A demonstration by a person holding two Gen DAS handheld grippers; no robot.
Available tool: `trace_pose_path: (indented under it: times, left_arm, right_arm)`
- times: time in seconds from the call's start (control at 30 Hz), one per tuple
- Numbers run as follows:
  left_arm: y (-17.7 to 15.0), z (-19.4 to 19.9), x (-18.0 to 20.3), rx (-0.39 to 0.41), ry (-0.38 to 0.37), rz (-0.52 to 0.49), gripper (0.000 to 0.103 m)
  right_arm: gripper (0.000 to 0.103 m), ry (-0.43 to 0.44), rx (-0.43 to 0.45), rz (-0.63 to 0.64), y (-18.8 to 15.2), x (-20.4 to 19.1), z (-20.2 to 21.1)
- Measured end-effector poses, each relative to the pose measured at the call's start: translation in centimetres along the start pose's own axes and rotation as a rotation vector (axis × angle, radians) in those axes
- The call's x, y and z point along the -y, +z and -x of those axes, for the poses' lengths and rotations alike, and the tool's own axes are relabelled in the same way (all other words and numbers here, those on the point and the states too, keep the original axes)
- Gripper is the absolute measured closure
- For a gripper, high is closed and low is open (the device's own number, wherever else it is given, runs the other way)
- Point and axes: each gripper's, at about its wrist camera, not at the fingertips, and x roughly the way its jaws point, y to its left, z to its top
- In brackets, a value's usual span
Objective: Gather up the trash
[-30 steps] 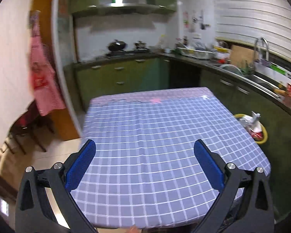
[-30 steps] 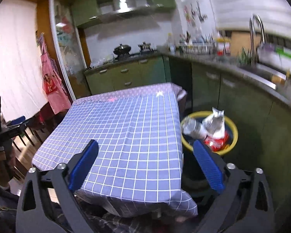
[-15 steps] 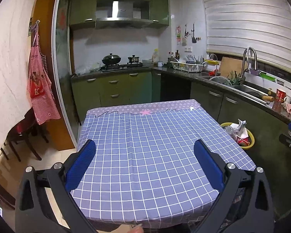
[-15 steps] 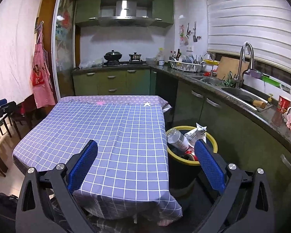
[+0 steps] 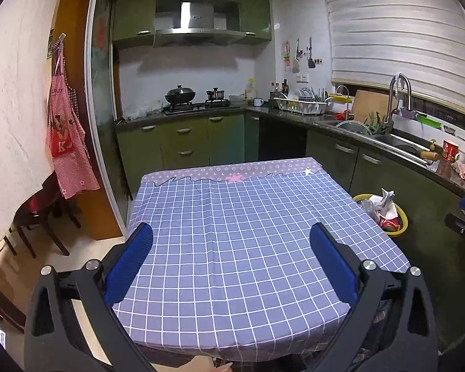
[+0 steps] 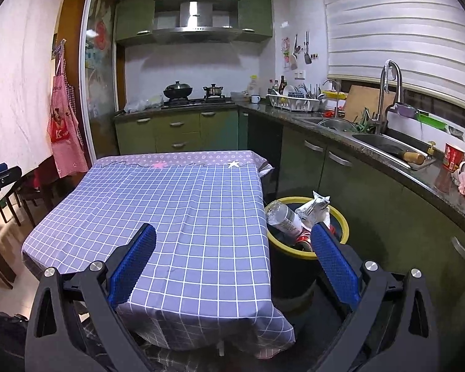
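The left gripper and the right gripper are both spread wide and hold nothing above the counter with the blue checked cloth. The trash, a clear plastic bottle and crumpled white wrappers, lies in the yellow-rimmed black bin just beside the counter.

Table: square, covered w/ blue-purple white-grid tablecloth, starred lilac border at far edge.
Cloth: creased, hangs over near corner.
Floor: black yellow-rimmed trash bin stands just beside table's right side.
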Motion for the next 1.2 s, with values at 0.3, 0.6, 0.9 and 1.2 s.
trace_pose_path:
  times: [0.3, 0.6, 0.9, 1.2]
  left_arm:
    - [-0.24, -0.28, -0.39, -0.012, -0.004, -0.001, 0.007]
    - [-0.40, -0.25, -0.45, -0.015, 0.000, 0.003, 0.007]
    - [-0.49, -0.18, -0.52, -0.015, 0.001, -0.001, 0.007]
    - [-0.58, -0.29, -0.59, -0.022, 0.000, -0.007, 0.007]
  right_arm:
    - [0.005, -0.002, 0.001, 0.001, -0.01, -0.29, -0.04]
    - [0.005, -0.003, 0.001, 0.003, 0.00, -0.32, -0.08]
    - [0.005, -0.001, 0.000, 0.000, 0.10, -0.48, -0.07]
    - [0.005, 0.001, -0.002, 0.000, 0.15, -0.65, -0.14]
